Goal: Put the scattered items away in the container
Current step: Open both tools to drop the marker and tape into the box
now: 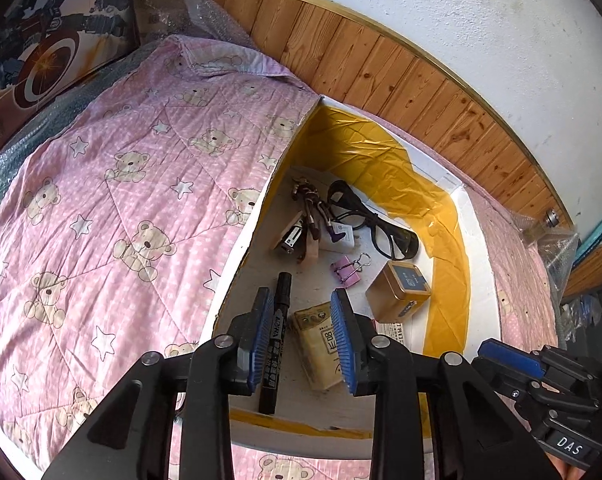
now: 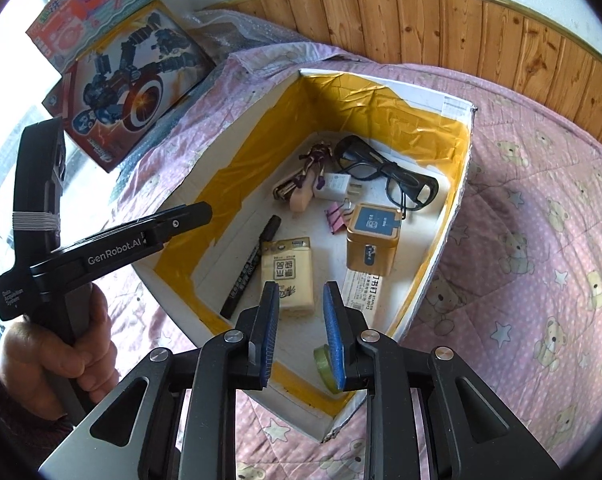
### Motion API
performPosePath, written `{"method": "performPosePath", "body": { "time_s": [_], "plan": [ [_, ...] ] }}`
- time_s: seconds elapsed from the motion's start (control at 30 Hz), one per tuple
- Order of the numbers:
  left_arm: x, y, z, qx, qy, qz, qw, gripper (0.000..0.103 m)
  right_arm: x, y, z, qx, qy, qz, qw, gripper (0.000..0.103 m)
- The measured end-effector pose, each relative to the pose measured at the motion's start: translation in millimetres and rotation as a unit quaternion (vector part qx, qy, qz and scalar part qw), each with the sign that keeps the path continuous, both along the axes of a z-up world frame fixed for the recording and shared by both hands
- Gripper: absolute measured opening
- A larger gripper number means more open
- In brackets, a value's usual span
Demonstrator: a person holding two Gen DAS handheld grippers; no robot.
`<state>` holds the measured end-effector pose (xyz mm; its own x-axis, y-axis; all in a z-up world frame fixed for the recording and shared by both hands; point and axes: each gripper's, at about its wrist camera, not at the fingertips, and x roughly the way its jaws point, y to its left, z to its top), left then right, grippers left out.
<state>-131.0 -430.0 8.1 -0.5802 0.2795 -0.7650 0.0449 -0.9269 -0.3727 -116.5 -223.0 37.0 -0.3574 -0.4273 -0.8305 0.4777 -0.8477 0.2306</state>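
The box [image 2: 453, 216] sits on the quilt [image 2: 541, 240], already holding marker [image 2: 253, 264], tissues [image 2: 287, 276], tin [image 2: 375, 236], glasses [image 2: 389, 172] and keys [image 2: 301, 184]. A tape roll [image 2: 323, 362] lies at its near corner, touching the right gripper's [image 2: 301, 336] pad. The quilt looks clear, so the job seems nearly done; lift out straight, avoiding the walls. Both the right and the left gripper [image 1: 301, 340] are narrowly open, holding nothing.
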Motion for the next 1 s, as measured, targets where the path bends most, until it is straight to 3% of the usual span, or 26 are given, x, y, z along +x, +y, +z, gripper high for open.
{"method": "performPosePath", "body": {
  "time_s": [0.73,1.0],
  "plan": [
    [15,27,14,0.021,0.008,-0.032,0.9993,0.038,14,-2,6,-0.011,-0.001,-0.008,1.000,0.031],
    [25,31,25,-0.001,0.012,-0.024,0.9996,0.042,26,3,21,-0.012,0.014,-0.013,1.000,0.040]
  ]
}}
